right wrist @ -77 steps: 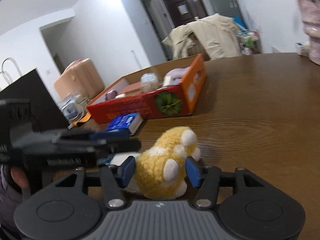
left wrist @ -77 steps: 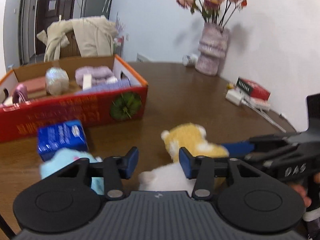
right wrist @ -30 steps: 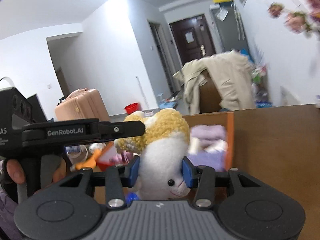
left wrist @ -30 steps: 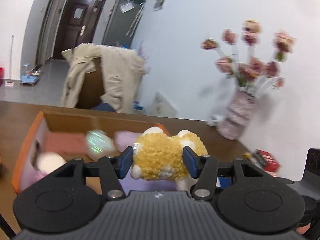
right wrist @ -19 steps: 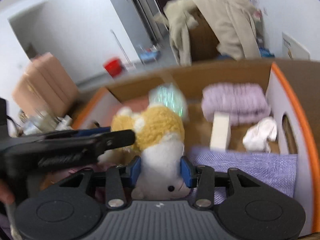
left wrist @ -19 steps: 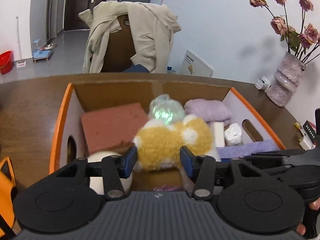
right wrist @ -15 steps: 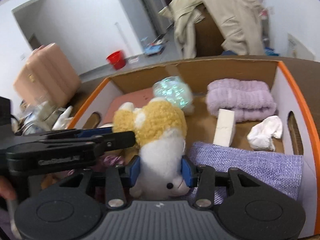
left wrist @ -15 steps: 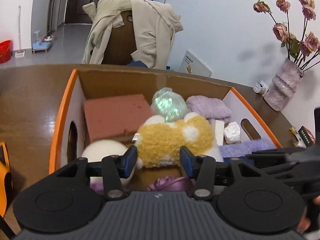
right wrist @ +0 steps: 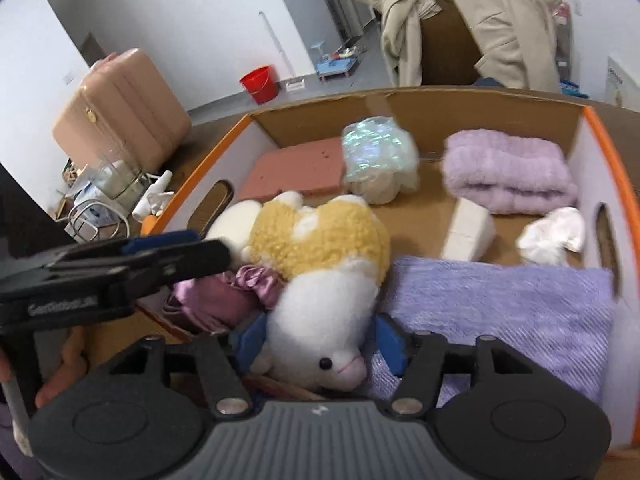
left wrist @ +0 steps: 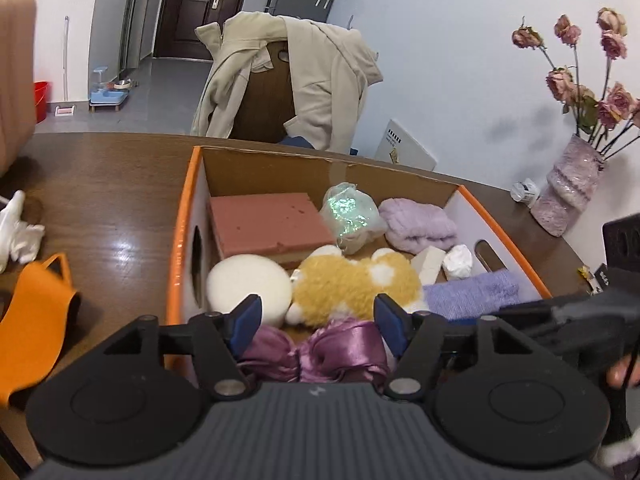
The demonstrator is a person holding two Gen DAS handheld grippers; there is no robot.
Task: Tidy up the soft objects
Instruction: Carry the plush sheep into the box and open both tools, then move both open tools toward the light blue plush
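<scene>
Because the plush toy (right wrist: 320,264) is long and floppy, the person carries it with two tools at once, and it now lies inside the cardboard box (left wrist: 182,240), its yellow end toward the round white cushion (left wrist: 248,284) and its white head toward the near wall. The left gripper (left wrist: 316,318) hovers just above the yellow end with its jaws spread wider than the fur; no pad appears to press the toy, so it reads as released. The right gripper (right wrist: 320,344) has its blue pads on either side of the white head; they look to be touching the fur, but the frames do not settle whether they clench it or have slackened, so that cannot be told. The toy sits between the cushion and the folded lilac cloth (right wrist: 500,304), partly over a purple satin scrunchie (left wrist: 320,352), likely because that gap is the only free pocket: the pink foam block (left wrist: 264,220), the iridescent pouch (right wrist: 376,152) and the lilac towel (right wrist: 508,172) fill the far half. The placing looks almost finished, with the right tool's withdrawal apparently the remaining step
</scene>
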